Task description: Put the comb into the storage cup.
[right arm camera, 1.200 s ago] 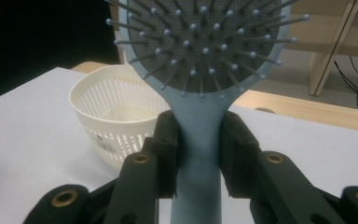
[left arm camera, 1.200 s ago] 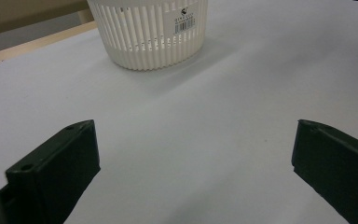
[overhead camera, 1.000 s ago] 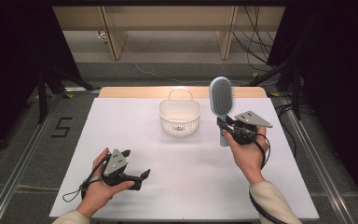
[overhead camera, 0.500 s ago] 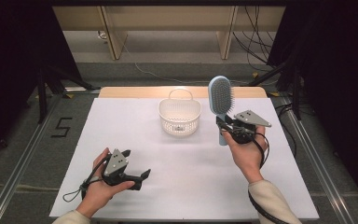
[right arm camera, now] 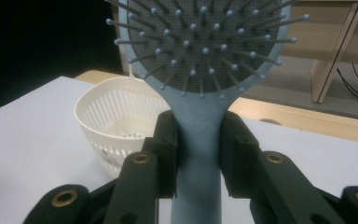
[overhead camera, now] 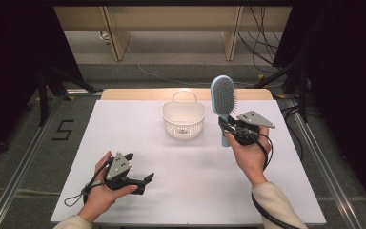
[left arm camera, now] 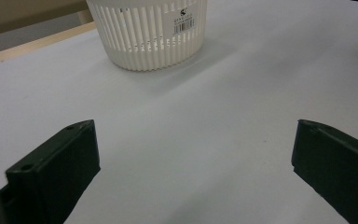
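Observation:
A light blue hairbrush [overhead camera: 223,101] stands upright above the table, bristles facing me, with my right gripper [overhead camera: 228,130] shut on its handle [right arm camera: 198,154] just below the head. A white slatted basket [overhead camera: 184,119] with a loop handle sits at the table's middle back, left of the brush; its inside [right arm camera: 121,125] looks empty. My left gripper [overhead camera: 145,183] rests low near the front left of the table, jaws wide open with nothing between them, pointing toward the basket [left arm camera: 149,35].
The white table top [overhead camera: 138,138] ends at a wooden strip [overhead camera: 138,93] along the far edge. Wooden furniture legs [overhead camera: 116,38] and cables [overhead camera: 259,45] lie on the floor beyond. Dark stands flank both sides.

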A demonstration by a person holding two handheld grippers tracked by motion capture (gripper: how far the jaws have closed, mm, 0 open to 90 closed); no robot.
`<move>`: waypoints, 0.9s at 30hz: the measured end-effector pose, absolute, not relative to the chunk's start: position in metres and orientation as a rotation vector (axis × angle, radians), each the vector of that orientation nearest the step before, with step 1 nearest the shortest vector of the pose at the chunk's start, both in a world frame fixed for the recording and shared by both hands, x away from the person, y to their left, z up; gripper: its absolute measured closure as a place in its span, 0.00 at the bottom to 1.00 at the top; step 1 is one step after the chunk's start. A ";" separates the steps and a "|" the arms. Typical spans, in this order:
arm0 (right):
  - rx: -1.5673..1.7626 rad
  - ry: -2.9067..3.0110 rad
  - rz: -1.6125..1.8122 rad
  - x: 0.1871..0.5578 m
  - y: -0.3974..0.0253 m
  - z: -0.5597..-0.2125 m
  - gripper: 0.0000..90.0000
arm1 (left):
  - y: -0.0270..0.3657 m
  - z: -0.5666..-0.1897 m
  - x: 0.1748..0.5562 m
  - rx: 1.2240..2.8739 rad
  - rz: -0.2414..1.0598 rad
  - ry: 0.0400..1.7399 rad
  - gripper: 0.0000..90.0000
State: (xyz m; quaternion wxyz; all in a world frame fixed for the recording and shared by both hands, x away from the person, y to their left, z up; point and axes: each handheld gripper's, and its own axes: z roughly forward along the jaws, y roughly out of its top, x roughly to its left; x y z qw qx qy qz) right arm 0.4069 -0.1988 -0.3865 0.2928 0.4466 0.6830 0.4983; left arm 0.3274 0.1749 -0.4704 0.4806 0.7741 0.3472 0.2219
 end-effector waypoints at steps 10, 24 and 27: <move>1.177 1.820 1.333 0.410 -0.194 -0.385 0.78 | 0.175 -0.470 0.327 1.887 0.543 0.846 0.00; 1.160 1.806 1.343 0.415 -0.188 -0.382 0.78 | 0.175 -0.470 0.327 1.887 0.543 0.845 0.00; 1.157 1.811 1.340 0.416 -0.187 -0.382 0.78 | 0.175 -0.469 0.327 1.887 0.545 0.844 0.00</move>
